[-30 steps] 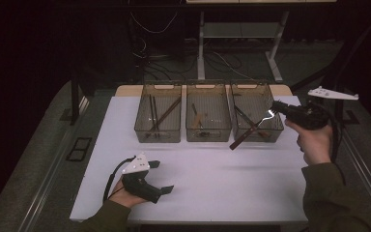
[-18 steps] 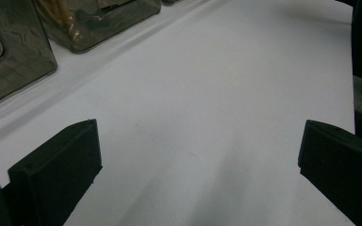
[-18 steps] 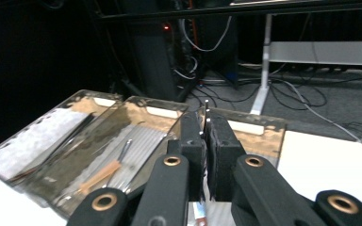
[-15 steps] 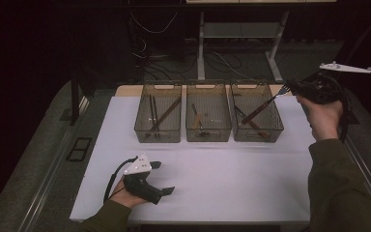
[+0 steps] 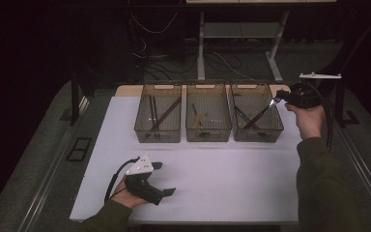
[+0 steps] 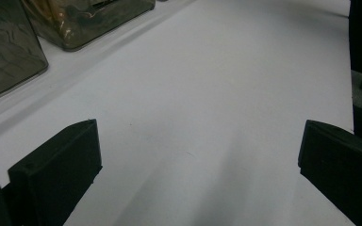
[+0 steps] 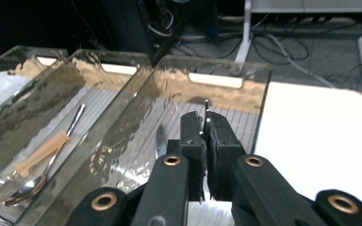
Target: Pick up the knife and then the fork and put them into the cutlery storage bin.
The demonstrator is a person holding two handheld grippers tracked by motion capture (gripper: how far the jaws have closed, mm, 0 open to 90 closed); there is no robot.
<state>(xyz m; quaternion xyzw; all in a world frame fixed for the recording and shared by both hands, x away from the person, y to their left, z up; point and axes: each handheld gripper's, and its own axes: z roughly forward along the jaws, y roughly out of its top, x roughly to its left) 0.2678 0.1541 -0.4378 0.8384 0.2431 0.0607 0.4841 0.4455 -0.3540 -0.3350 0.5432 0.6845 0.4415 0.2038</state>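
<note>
My right gripper [image 5: 277, 100] hovers at the far right corner of the right bin [image 5: 263, 135], shut on the shiny end of a dark-handled utensil [image 5: 257, 116]. The utensil slants down to the left into that bin. In the right gripper view the pads [image 7: 194, 141] pinch a thin metal strip [image 7: 206, 107] above the bin's ribbed floor, where a knife [image 7: 160, 140] lies. My left gripper [image 5: 164, 179] rests on the white table [image 5: 232, 183] at the front left. Its jaws stand wide apart with nothing between them, as the left gripper [image 6: 198, 174] view shows.
Three clear bins stand in a row at the back of the table. The left bin [image 5: 145, 130] holds dark sticks. The middle bin [image 5: 193, 135] holds a spoon [image 7: 26, 184] and a wooden-handled piece. Cables and table legs lie on the floor behind.
My right hand has carried the utensil from the right bin's front corner to its far right side, so the handle end now hangs inside the bin. The left gripper has stayed put.
</note>
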